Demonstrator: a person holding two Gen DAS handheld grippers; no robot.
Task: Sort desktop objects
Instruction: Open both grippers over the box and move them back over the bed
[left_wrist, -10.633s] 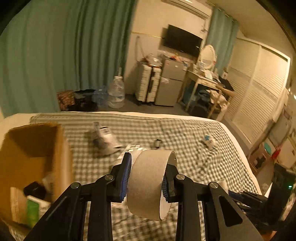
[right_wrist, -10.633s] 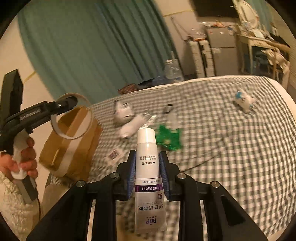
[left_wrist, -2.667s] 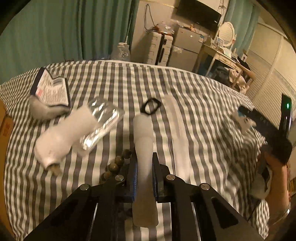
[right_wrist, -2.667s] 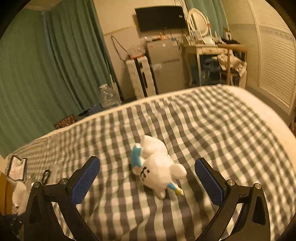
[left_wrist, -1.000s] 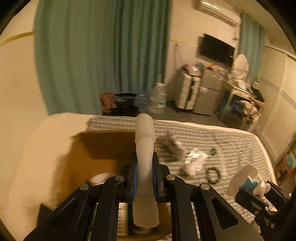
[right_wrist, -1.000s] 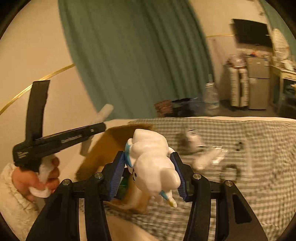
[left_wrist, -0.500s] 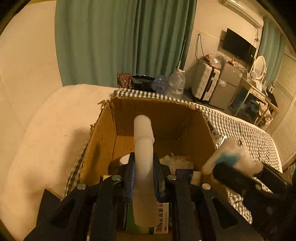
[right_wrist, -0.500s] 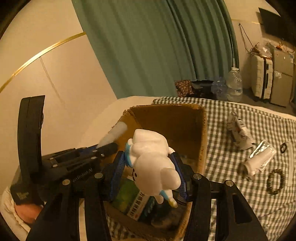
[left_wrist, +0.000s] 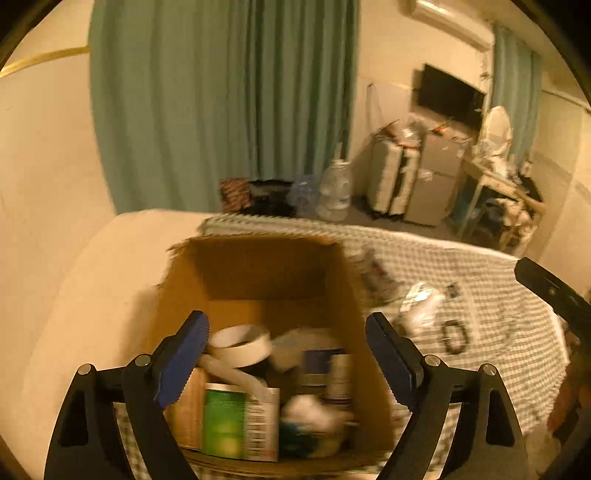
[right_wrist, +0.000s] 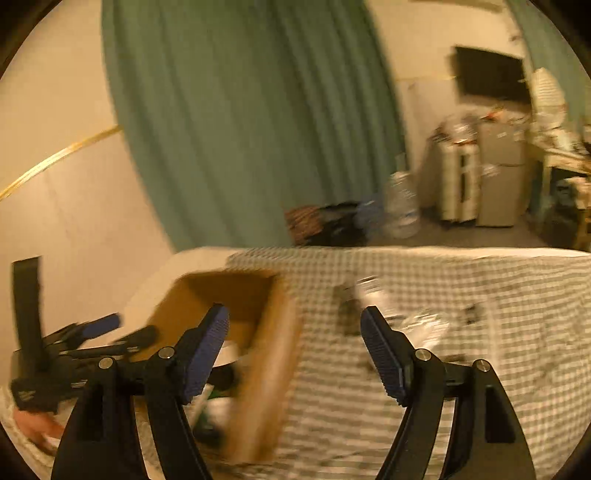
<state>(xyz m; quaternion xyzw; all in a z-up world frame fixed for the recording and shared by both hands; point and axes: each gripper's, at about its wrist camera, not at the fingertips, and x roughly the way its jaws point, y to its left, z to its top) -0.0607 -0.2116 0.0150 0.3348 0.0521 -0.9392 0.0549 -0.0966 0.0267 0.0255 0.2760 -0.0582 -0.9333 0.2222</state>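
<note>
Hovering above the cardboard box (left_wrist: 258, 273), the left gripper (left_wrist: 286, 354) has its 2 blue-padded jaws spread wide with nothing between them. Inside the box lie a roll of tape (left_wrist: 240, 345), a green-labelled carton (left_wrist: 223, 421) and a blurred white toy (left_wrist: 314, 415). The right gripper (right_wrist: 295, 345), also spread and empty, sits over the box's right wall, while a black ring (left_wrist: 453, 336) and a foil packet (left_wrist: 419, 304) remain on the checked cloth (left_wrist: 491, 273).
</note>
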